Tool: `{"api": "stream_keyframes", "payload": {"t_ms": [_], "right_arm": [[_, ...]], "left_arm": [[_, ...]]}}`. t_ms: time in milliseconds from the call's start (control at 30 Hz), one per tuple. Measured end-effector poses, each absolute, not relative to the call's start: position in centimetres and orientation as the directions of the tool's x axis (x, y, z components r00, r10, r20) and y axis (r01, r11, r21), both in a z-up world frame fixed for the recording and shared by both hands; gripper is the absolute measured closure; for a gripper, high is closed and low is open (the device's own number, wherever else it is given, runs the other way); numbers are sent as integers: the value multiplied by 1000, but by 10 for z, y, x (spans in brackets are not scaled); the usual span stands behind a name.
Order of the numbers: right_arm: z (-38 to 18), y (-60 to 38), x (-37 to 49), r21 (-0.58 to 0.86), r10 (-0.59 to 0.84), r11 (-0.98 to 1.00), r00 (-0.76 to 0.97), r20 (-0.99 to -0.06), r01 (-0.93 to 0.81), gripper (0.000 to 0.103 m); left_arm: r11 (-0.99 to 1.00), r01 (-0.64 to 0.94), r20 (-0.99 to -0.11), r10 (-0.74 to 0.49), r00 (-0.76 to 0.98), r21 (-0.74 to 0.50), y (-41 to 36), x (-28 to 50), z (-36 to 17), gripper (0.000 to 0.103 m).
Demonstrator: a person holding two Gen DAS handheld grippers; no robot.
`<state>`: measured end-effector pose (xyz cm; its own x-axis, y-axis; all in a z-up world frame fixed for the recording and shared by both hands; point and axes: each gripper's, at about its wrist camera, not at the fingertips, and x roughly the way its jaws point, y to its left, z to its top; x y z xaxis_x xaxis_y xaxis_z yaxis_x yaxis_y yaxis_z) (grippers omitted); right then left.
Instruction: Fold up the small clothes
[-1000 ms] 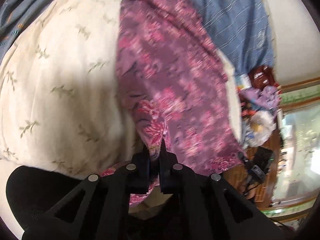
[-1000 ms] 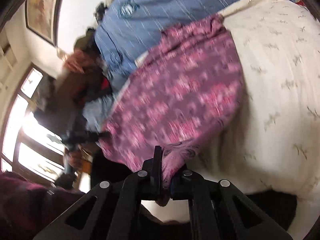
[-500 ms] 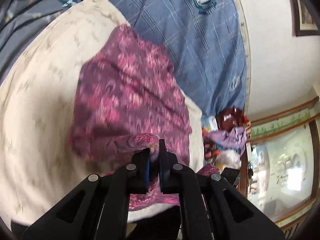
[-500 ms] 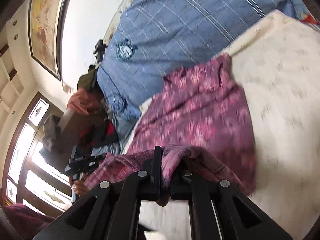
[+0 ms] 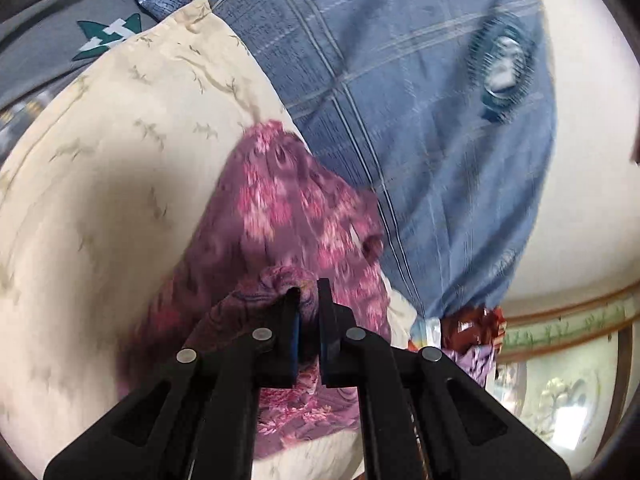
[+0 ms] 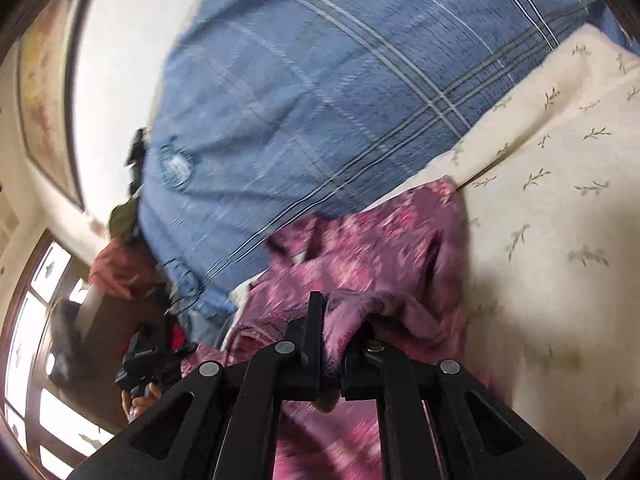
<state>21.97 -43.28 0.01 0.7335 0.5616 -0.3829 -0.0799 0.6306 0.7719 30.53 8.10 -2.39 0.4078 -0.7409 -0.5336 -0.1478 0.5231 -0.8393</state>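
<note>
Since a second ago I have carried both held edges of the purple floral garment [image 5: 288, 216] forward over its own body, so the near part now lies doubled toward the far end and less flat cloth shows. My left gripper [image 5: 308, 296] is clamped on a bunched hem, the fabric rolling over the left finger and hanging below the jaws. My right gripper [image 6: 334, 316] likewise pinches a fold [image 6: 360, 308] of the same garment, cloth draped across its right finger. The rest of the garment lies just ahead of both grippers on a cream leaf-print pillow [image 5: 100, 200], its far tip touching a blue plaid bedspread [image 6: 320, 100] with a round emblem [image 6: 174, 166]. Beyond the bed stand a white wall [image 5: 580, 200], a framed picture [image 6: 44, 92] and a wood-framed window [image 6: 36, 320]; motion blur softens detail.
</note>
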Motion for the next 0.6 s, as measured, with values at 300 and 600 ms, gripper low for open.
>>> {"api": "stream_keyframes", "payload": {"t_ms": [300,600], "right_arm": [[-28,-443,251,816,540,575,722,-433,59,92],[-14,-450,220,838,577,546,717,-390,16,64]], "left_arm": [[504,-228,-553,-761,340,-833,83,343,-46,95],[548,-52,-524,-764,377,-835,89,276,-5,27]]}}
